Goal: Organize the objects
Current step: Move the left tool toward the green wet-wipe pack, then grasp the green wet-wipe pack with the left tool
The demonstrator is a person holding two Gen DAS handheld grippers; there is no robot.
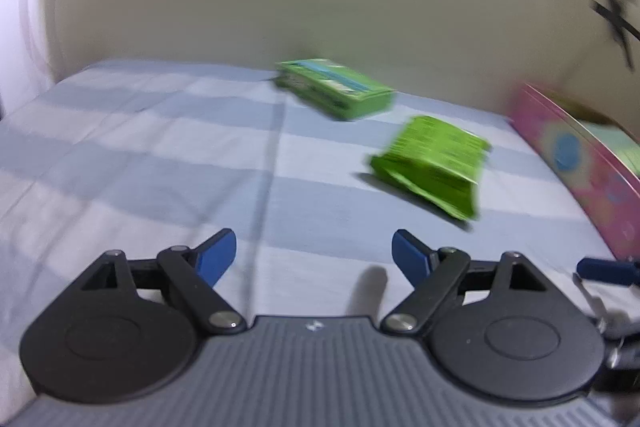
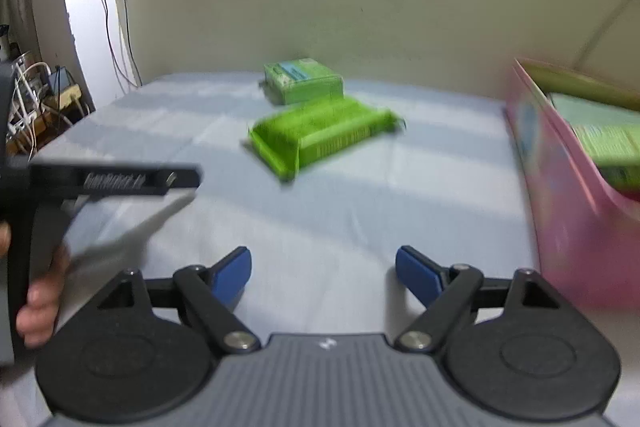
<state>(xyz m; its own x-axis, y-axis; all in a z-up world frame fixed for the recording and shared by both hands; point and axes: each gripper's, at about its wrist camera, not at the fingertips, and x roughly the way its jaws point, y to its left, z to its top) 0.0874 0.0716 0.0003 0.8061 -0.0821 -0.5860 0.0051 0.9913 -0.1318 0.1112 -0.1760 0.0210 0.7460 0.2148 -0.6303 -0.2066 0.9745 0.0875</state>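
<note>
Two green packs left on bed: green pouch [image 2: 320,137] nearer pink bin [image 2: 568,211], green box [image 1: 336,89] behind. Both grippers' fingers spread, empty. Right gripper [image 2: 323,273]: square up, pinch pouch sides. Left gripper [image 1: 314,255] waits.

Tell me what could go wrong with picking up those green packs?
The near green pack looks soft and crinkly, so it might slip or squash when pinched. It lies close to the green box, so wide-open jaws could bump that. The pink bin already holds packs; another might land crooked.
</note>
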